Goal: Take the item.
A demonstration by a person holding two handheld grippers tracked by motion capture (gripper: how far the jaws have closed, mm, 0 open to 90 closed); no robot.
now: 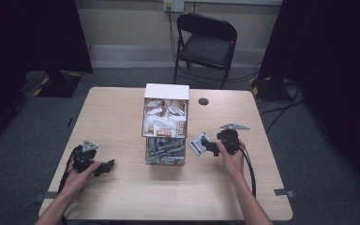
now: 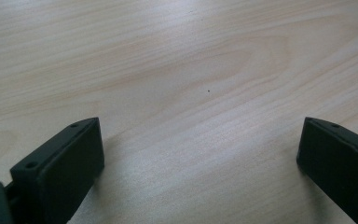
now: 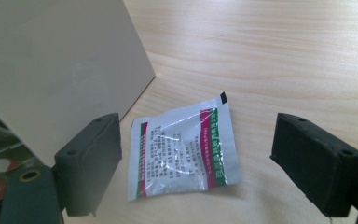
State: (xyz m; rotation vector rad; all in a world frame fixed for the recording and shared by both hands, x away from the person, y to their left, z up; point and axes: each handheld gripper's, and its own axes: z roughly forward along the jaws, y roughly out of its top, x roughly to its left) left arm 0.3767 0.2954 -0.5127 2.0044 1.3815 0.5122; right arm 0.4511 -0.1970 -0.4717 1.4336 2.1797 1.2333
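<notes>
1. 1 silver sachet (image 3: 184,147) lies flat on the table (image 3: 284,56), lower centre of the right gripper view, just beside the box (image 1: 165,124).
2. The right gripper (image 3: 196,163) is released, jaws wide around it without touching.
3. The left gripper (image 2: 200,158) rests spread over bare wood.
4. Judged step: sachet set down; next calls for reaching into the box.

The glossy, crinkled foil-like sachet (image 3: 183,147) at lower centre lies on the smooth, matt pale wood-grain table (image 3: 284,51), between matt black plastic jaws, beside the box's (image 3: 60,65) smooth matt beige wall at upper left.
</notes>
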